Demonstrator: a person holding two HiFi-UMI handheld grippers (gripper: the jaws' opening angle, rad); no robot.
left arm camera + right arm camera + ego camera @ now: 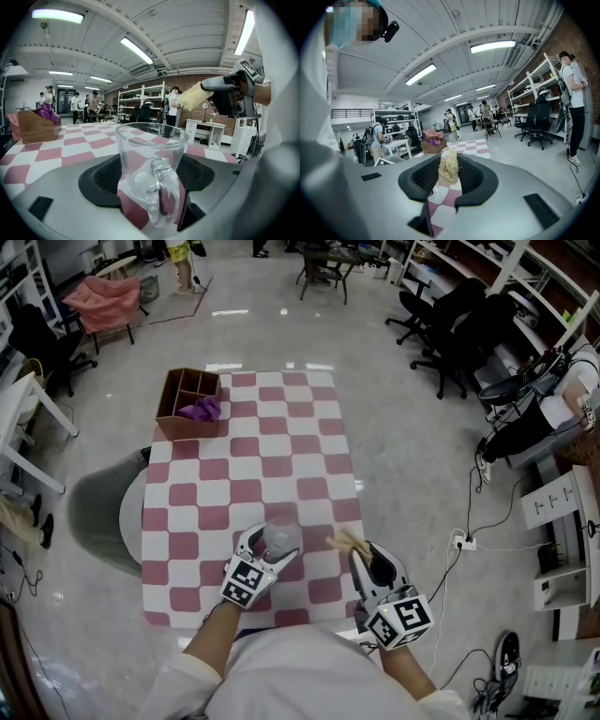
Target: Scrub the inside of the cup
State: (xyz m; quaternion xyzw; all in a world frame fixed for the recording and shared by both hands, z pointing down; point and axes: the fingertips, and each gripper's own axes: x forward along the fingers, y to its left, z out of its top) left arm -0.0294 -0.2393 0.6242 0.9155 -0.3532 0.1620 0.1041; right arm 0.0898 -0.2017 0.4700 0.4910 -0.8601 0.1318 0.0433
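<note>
The left tongs are closed on the glass cup, their pads pressing its sides; it stands upright with the handle facing the left gripper view's camera, over the near edge of the checkered worktop. The right tongs are clamped on a pale, stringy scrubber, which sticks out just beside the cup and apart from it. The scrubber's lower end is hidden between the pads. The cup's base is cut off behind the tongs' body, so I cannot tell whether it rests on the worktop. In the head view the clear cup is hard to make out.
</note>
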